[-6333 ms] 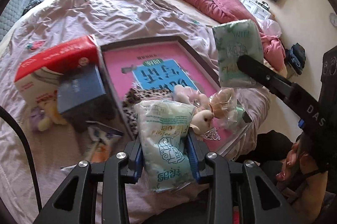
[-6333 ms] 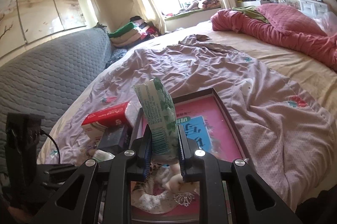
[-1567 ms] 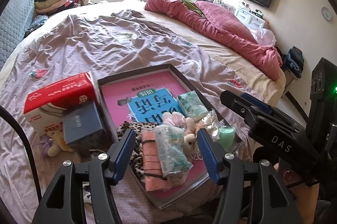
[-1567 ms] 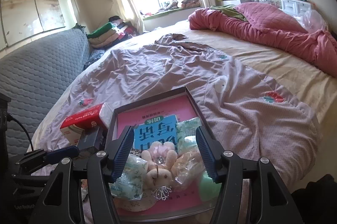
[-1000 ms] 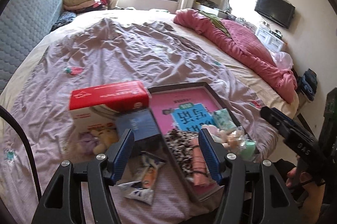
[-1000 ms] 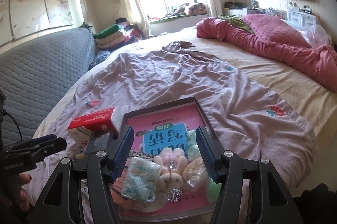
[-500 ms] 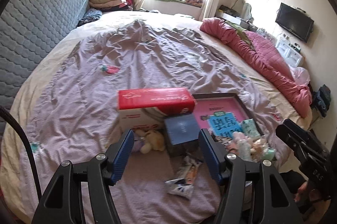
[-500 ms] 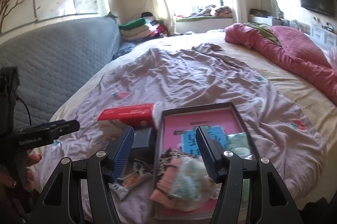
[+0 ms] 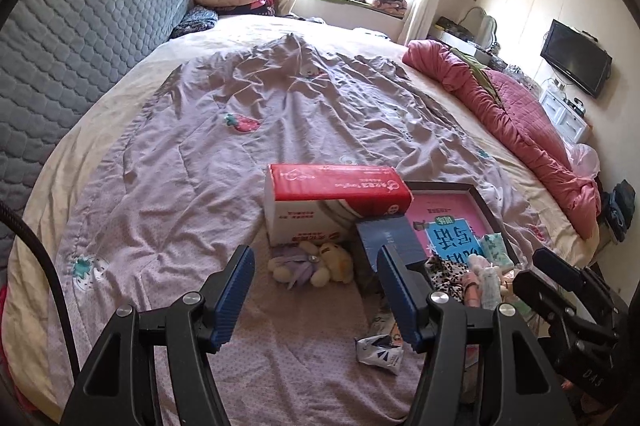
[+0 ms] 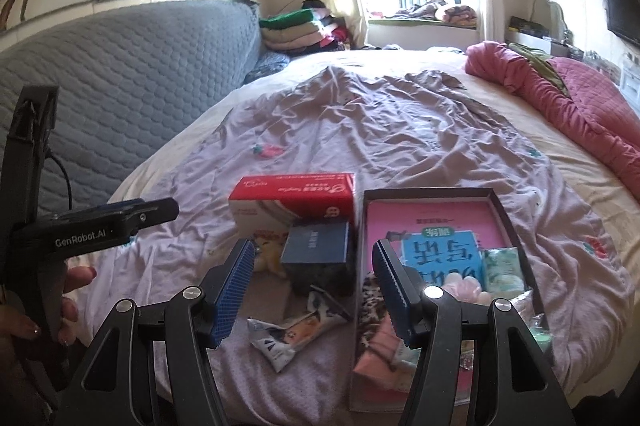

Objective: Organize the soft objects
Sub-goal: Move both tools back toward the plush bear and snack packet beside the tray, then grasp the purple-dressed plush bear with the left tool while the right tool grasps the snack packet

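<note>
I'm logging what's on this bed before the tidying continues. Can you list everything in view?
tissue box: one, red and white, on the bedspread left of the tray
dark box: one, navy, in front of the tissue box
plush toys: small cluster, purple and cream, by the tissue box
snack wrapper: one, white, loose on the bedspread
tray: one, dark rim, pink sheet inside, holds tissue packs and soft items
bedspread: one, lilac
quilt: one, pink, far right
left gripper: open, empty
right gripper: open, empty
</note>
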`<state>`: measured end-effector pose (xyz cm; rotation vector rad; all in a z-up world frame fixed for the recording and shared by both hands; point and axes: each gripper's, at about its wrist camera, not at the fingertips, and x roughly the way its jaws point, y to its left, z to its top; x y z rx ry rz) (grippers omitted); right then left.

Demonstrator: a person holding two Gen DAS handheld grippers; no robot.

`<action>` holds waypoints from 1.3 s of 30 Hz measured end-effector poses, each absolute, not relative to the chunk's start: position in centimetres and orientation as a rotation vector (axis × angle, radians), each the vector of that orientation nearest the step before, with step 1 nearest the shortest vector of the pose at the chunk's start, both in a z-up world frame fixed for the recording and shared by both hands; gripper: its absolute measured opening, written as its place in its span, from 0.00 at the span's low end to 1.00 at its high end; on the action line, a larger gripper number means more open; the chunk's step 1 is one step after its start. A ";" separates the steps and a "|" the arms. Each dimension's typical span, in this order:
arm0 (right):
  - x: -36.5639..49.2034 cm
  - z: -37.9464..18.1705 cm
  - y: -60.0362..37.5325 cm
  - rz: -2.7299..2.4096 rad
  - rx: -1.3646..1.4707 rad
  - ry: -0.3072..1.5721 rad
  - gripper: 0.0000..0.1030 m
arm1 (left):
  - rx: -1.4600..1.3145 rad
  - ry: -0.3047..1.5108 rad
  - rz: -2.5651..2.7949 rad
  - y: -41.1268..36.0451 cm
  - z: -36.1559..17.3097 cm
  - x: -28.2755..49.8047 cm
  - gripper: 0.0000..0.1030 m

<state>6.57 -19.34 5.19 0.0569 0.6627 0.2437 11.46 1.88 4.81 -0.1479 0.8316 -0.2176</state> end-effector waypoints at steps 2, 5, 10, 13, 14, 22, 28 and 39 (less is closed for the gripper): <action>6.7 4.8 -18.8 0.257 0.062 0.677 0.62 | -0.136 0.842 -0.210 2.0 4.3 11.6 0.61; 7.1 3.8 -17.9 0.286 0.082 0.712 0.62 | -0.102 0.857 -0.177 2.2 3.6 11.9 0.61; 7.5 1.6 -16.1 0.318 0.093 0.779 0.62 | -0.113 0.881 -0.178 3.1 2.5 12.1 0.61; 7.6 0.5 -15.2 0.327 0.093 0.816 0.62 | -0.137 0.899 -0.187 3.7 1.8 12.5 0.61; 7.6 0.2 -15.0 0.328 0.095 0.822 0.62 | -0.143 0.902 -0.190 3.8 1.5 12.5 0.61; 8.1 -1.4 -14.5 0.317 0.152 0.878 0.62 | -0.143 0.929 -0.205 4.0 0.3 12.9 0.61; 8.7 -2.9 -14.9 0.274 0.196 0.946 0.62 | -0.137 0.936 -0.230 3.9 -0.8 13.3 0.61; 10.6 -6.3 -15.5 0.160 0.227 1.051 0.62 | -0.124 0.999 -0.251 3.7 -4.6 15.1 0.61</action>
